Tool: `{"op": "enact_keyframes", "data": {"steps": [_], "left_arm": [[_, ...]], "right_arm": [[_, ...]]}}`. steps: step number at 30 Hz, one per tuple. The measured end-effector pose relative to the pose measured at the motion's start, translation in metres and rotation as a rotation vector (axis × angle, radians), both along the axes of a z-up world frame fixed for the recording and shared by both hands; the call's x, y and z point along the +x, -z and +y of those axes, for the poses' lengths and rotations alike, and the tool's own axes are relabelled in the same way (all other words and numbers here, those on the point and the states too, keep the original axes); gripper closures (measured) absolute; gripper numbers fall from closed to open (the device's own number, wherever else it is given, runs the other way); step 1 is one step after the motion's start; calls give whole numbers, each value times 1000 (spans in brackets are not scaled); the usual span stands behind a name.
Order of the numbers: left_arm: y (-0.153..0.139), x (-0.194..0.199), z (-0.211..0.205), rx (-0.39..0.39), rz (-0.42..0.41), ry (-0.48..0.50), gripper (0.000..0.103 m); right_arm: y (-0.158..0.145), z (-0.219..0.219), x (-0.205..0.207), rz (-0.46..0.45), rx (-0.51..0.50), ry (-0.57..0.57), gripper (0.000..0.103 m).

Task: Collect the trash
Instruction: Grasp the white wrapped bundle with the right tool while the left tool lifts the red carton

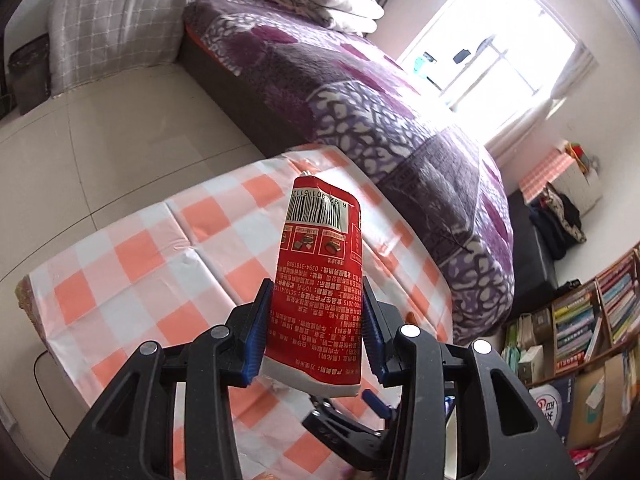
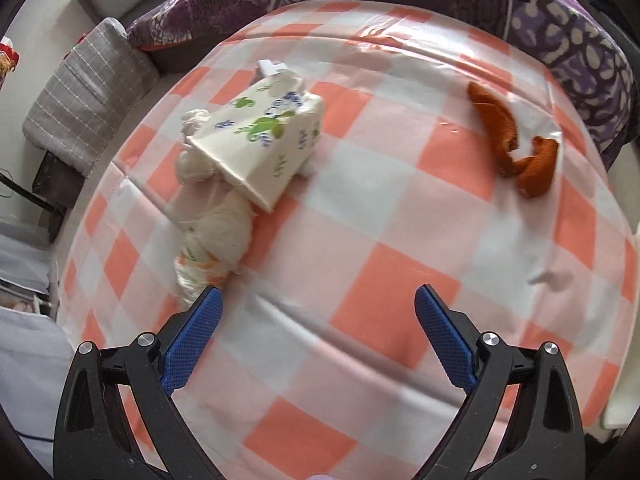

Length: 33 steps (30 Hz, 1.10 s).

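A: Gripping a red snack wrapper, the left gripper has its blue pads pressed on both sides of the packet, held up above the table with the checked cloth.

B: And the right gripper?

A: Its fingers are spread wide with nothing between them, hanging over the table's near edge.

B: What trash lies on the cloth?

A: A crushed paper cup on its side toward the far left corner, touching a crumpled white tissue just beside it. Orange peel lies well apart, near the far right edge, by the purple bedspread.
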<state>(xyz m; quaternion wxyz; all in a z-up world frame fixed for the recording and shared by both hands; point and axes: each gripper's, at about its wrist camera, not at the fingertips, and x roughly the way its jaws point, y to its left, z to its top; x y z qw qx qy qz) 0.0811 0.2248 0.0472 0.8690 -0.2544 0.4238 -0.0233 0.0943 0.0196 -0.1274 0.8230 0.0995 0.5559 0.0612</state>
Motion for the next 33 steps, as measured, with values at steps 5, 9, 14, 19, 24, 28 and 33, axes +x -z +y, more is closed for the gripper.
{"op": "enact_keyframes", "data": {"steps": [5,9,14,19,24,28,33], "left_arm": [[-2,-2,9,4,-6,-16,62],[0,-2,12,12,0,-15,62],[1,-1,7,20,-3,-8,62],[1,0,-2,24,-7,2,62],[5,4,-14,33,-5,23,62],[10,8,-29,46,4,45,62],[19,13,-55,71,20,83,62]], "right_arm": [[5,42,11,-24,-41,5,15],[10,53,16,-48,-136,-50,63],[-4,36,6,-79,-92,-76,65],[-37,10,0,-132,-55,-67,65],[-70,-24,-9,-191,-37,-20,65],[-89,-53,-14,-231,-48,27,65],[-98,-90,-27,-255,-63,84,64]]}}
